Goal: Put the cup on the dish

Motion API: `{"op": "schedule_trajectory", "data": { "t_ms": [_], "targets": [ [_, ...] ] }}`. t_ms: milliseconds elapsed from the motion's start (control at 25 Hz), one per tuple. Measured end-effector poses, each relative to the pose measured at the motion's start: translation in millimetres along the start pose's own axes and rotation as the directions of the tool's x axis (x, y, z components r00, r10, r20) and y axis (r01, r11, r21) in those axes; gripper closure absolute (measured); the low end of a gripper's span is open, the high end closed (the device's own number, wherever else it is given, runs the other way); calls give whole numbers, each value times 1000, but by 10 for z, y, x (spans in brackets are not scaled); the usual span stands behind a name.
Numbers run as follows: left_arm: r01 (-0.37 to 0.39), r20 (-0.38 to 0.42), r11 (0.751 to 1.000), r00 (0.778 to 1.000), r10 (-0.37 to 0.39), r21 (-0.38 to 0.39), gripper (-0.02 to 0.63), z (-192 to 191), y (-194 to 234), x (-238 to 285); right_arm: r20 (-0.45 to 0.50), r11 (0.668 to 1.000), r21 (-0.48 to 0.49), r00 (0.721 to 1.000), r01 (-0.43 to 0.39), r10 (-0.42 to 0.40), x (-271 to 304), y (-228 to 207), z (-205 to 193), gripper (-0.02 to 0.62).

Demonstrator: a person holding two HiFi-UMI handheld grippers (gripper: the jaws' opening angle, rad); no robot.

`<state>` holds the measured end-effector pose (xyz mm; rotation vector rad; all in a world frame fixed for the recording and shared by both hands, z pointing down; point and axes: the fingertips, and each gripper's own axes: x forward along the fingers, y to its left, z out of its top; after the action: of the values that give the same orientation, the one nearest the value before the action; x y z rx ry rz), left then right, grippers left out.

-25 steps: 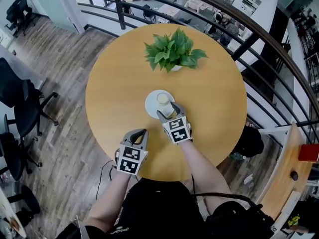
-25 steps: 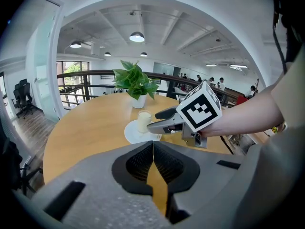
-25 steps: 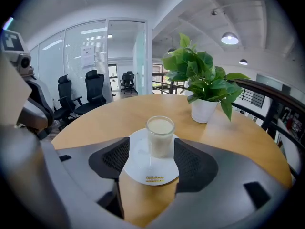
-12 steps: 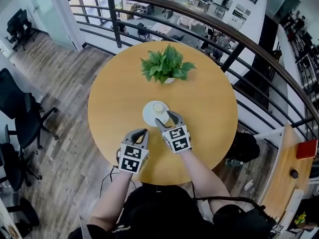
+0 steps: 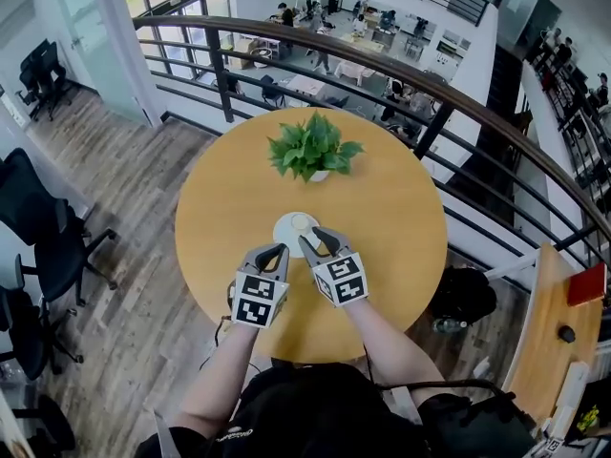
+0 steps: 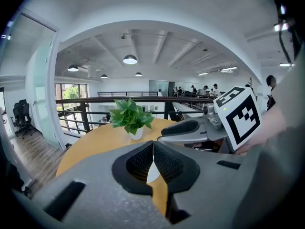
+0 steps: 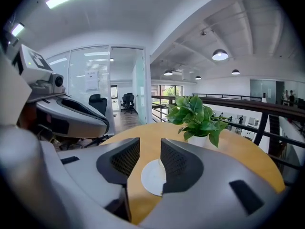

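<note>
1 cup (image 5: 304,221) stands on the dish (image 5: 285,238) on the round surface (image 5: 401,208). Left gripper (image 5: 272,253) jaws together, empty. Right gripper (image 5: 320,241) jaws apart, closing, nothing between them.

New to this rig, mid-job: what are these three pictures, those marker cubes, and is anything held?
No robot: a person carries two two-jaw grippers; the cubes belong to them. The head view looks down from the person's head; each gripper view looks along that gripper's jaws. On the table stand a plant and a dish with the cup on it. The left gripper is shut, empty. The right gripper is closing its jaws with nothing between them.
</note>
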<state>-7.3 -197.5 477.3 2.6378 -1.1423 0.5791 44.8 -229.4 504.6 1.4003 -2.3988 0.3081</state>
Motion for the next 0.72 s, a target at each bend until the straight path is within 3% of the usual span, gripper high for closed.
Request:
{"op": "schedule_trajectory", "data": {
  "t_ms": [360, 720],
  "targets": [
    [-10, 66, 999, 998, 7, 44, 595, 346, -31, -88, 74, 1000, 2, 997, -13, 13, -266, 110, 336, 519],
    [-16, 124, 998, 992, 8, 68, 595, 629, -68, -174, 138, 999, -19, 989, -47, 50, -484, 273, 700, 540]
  ]
}}
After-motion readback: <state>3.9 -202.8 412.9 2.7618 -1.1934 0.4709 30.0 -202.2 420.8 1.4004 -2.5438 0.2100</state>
